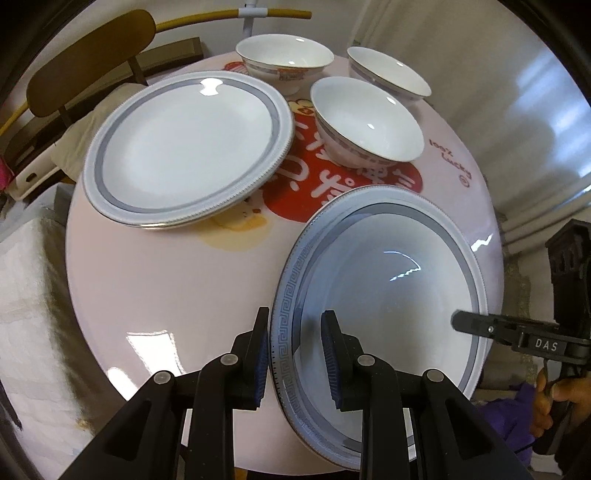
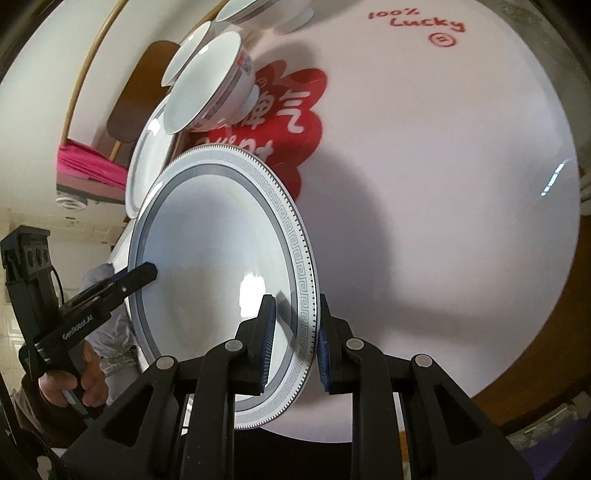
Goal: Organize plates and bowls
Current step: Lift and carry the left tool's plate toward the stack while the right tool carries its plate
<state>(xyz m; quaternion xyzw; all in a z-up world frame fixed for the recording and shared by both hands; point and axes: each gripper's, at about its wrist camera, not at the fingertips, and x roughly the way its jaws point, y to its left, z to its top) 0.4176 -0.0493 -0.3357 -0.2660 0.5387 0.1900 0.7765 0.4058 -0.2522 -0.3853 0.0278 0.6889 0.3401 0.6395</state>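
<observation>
A white plate with a grey key-pattern rim [image 1: 391,295] is held between both grippers at the near side of the round table [image 1: 155,280]; whether it is clear of the tabletop I cannot tell. My left gripper [image 1: 295,354] is shut on its left rim. My right gripper [image 2: 295,343] is shut on its opposite rim [image 2: 303,295]; it shows in the left wrist view [image 1: 461,321] too. A second plate stack [image 1: 188,147] lies at the far left. Three white bowls [image 1: 365,118] [image 1: 284,55] [image 1: 388,74] stand at the back.
The table has a pink top with a red print [image 1: 332,181] and "100% Lucky" text [image 2: 417,22]. A brown chair back [image 1: 92,55] stands beyond the far left edge. A white cloth-covered surface [image 1: 26,295] lies left of the table.
</observation>
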